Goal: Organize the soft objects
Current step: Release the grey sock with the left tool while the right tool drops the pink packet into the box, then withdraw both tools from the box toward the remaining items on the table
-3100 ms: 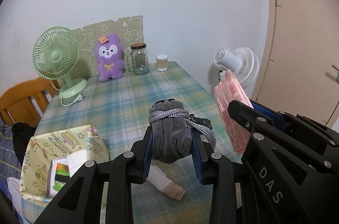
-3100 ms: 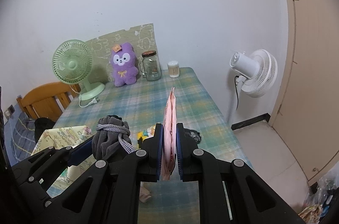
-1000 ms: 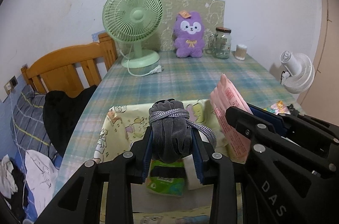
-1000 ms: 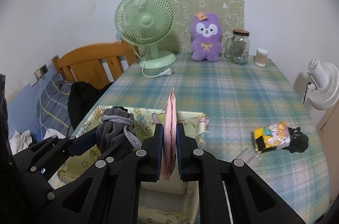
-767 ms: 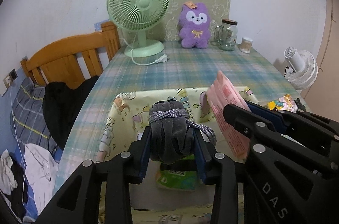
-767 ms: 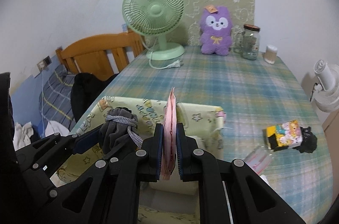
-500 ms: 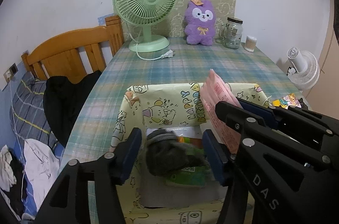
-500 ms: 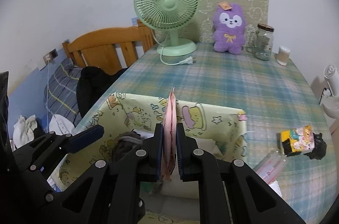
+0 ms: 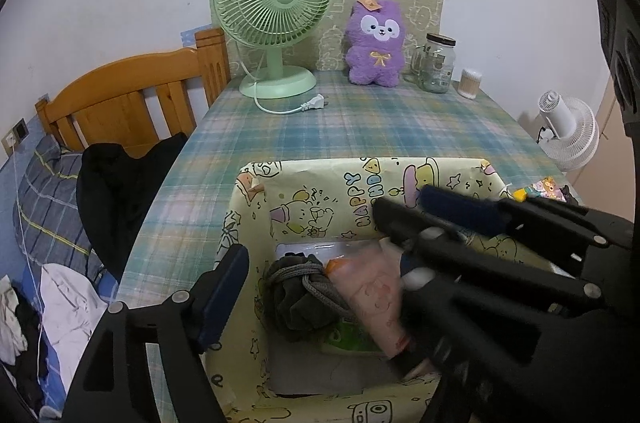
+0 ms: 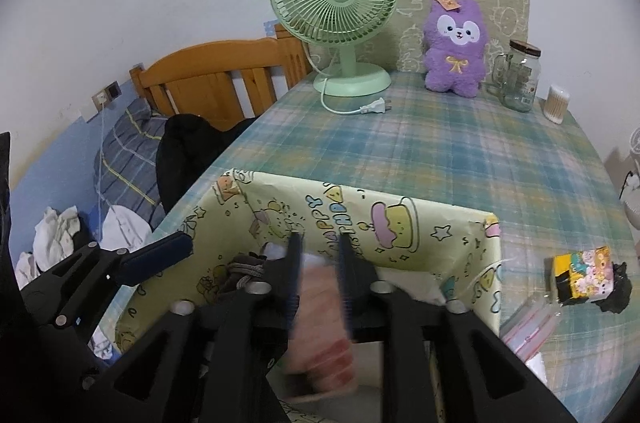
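writing: "HAPPY" on yellow box (image 9: 360, 195) wall, next word cut off | left tool (image 9: 320, 263) wide open, empty | right tool (image 10: 318, 263) parted, empty | grey pouch (image 9: 300, 287), blurred pink packet (image 9: 372, 299) lying in box on worktop (image 9: 360, 127)

A box (image 9: 312, 219) is sitting at the near end of the tabletop (image 9: 380, 127), with a tied bundle (image 9: 298, 293) and a packet (image 9: 372, 297) lying side by side inside it. A fan (image 9: 274, 9), a plush toy (image 9: 376, 43) and a jar (image 9: 436, 67) are standing along the far edge. A bed (image 9: 48, 199) is lying left of the tabletop.
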